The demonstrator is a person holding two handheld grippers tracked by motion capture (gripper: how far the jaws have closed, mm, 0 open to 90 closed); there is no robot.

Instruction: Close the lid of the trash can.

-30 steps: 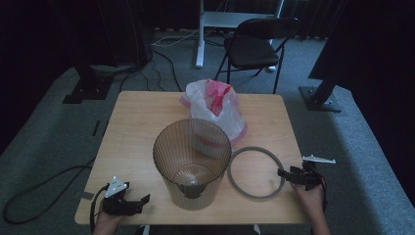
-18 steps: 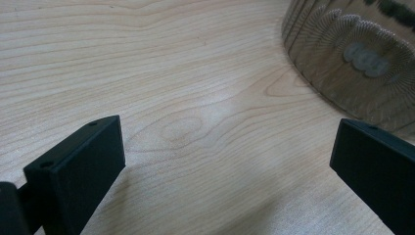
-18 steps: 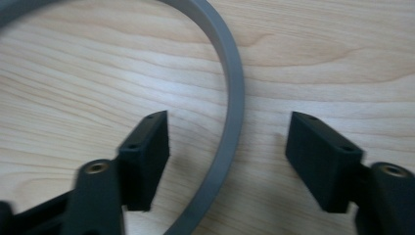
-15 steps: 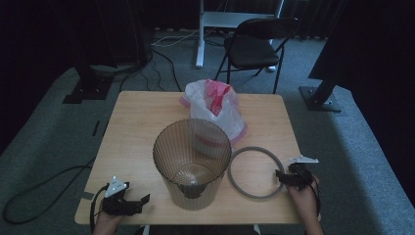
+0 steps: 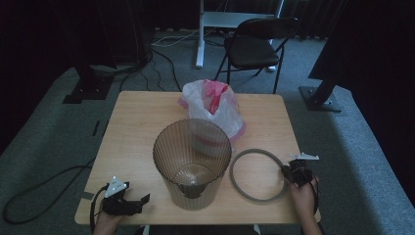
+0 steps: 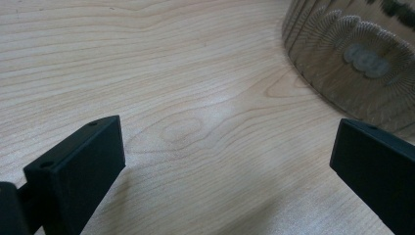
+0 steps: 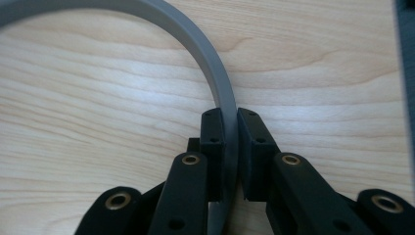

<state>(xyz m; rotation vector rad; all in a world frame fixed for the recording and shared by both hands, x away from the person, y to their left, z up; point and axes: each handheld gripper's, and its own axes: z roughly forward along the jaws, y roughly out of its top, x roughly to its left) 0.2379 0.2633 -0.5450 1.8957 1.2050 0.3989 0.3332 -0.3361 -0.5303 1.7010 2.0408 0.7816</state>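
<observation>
A ribbed, see-through brown bin [image 5: 192, 164] stands upright at the middle front of the wooden table [image 5: 137, 122]. A grey ring [image 5: 258, 175] lies flat to its right. My right gripper [image 5: 291, 172] sits at the ring's right side. In the right gripper view the jaws are shut on the grey ring [image 7: 208, 63], which runs between the two pads [image 7: 213, 142]. My left gripper [image 5: 138, 201] rests open at the front left corner. In the left gripper view its wide-apart fingers [image 6: 80, 166] frame bare wood, with the bin's base [image 6: 352, 54] at the upper right.
A white and pink plastic bag [image 5: 214, 108] lies behind the bin. A black folding chair [image 5: 257, 44] and a white desk leg [image 5: 199, 34] stand beyond the table. Black stands [image 5: 320, 93] and cables [image 5: 39, 191] sit on the grey carpet.
My right gripper moved left onto the ring's right side and its jaws shut on the ring. The left gripper has stayed put.
</observation>
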